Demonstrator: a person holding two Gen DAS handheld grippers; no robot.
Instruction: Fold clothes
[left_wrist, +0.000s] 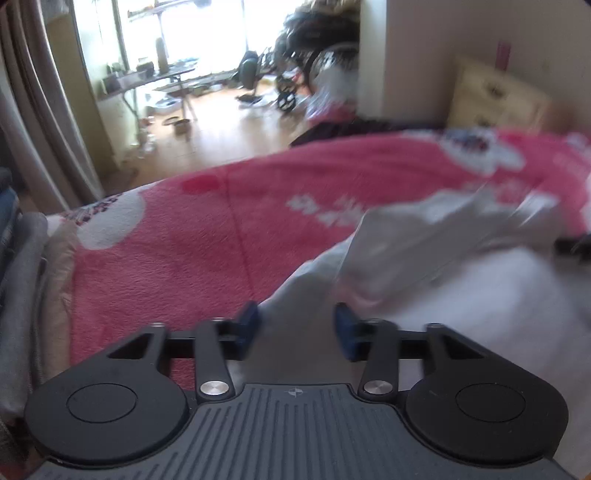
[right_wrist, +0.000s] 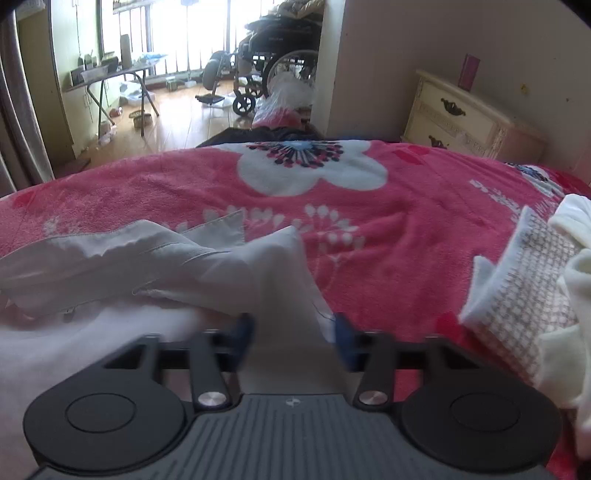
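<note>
Checked cloth (right_wrist: 524, 291) only in right view; white garment (left_wrist: 424, 258) in both.

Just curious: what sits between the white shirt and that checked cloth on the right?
Only bare pink blanket separates the white shirt from the checked cloth, seen in the right wrist view.

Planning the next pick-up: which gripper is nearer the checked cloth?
Right. The checked cloth lies just right of the right gripper; the left gripper view doesn't show it.
</note>
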